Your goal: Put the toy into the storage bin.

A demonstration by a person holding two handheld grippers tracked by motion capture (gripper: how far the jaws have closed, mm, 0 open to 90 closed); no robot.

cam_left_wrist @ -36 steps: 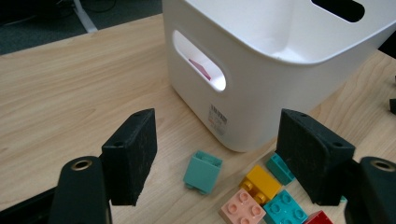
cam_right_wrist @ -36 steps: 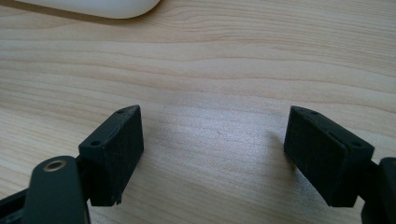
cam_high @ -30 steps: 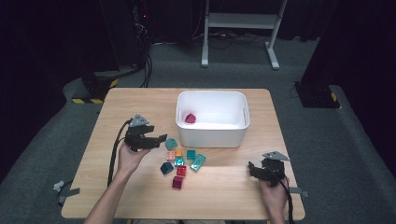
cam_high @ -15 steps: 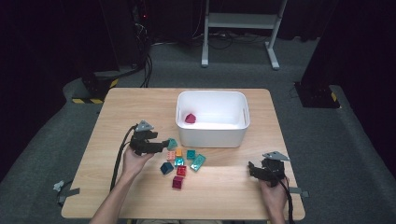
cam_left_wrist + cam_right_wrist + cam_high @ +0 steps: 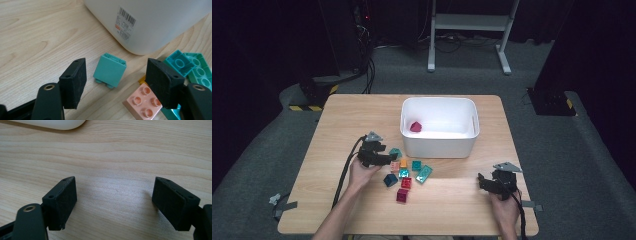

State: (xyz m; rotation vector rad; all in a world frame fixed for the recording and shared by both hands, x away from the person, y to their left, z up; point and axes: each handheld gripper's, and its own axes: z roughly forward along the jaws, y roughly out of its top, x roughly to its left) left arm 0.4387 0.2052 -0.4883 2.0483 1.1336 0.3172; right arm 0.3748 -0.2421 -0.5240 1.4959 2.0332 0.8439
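A teal brick (image 5: pixel 110 70) lies on its side on the wooden table (image 5: pixel 342 120), close to the white bin (image 5: pixel 150 22). My left gripper (image 5: pixel 116 72) straddles it; its jaws have just been closing, but both pads still stand apart from the brick. From above, the left gripper (image 5: pixel 384 159) sits at the left edge of a cluster of bricks in front of the bin (image 5: pixel 439 145), beside the teal brick (image 5: pixel 395 152). My right gripper (image 5: pixel 485 181) rests near the table's front right, and its jaws (image 5: pixel 113 195) are open over bare wood.
A pink brick (image 5: pixel 142 101) lies beside the right pad, with a teal brick (image 5: pixel 178 62) and a green one (image 5: pixel 200 72) beyond. Dark blue (image 5: pixel 390 180), red (image 5: pixel 406 183) and magenta (image 5: pixel 402 195) bricks lie nearer the person. A red piece (image 5: pixel 415 126) is in the bin.
My left gripper has come down and to the right, from the open table to the brick cluster by the bin. The right gripper has kept still.
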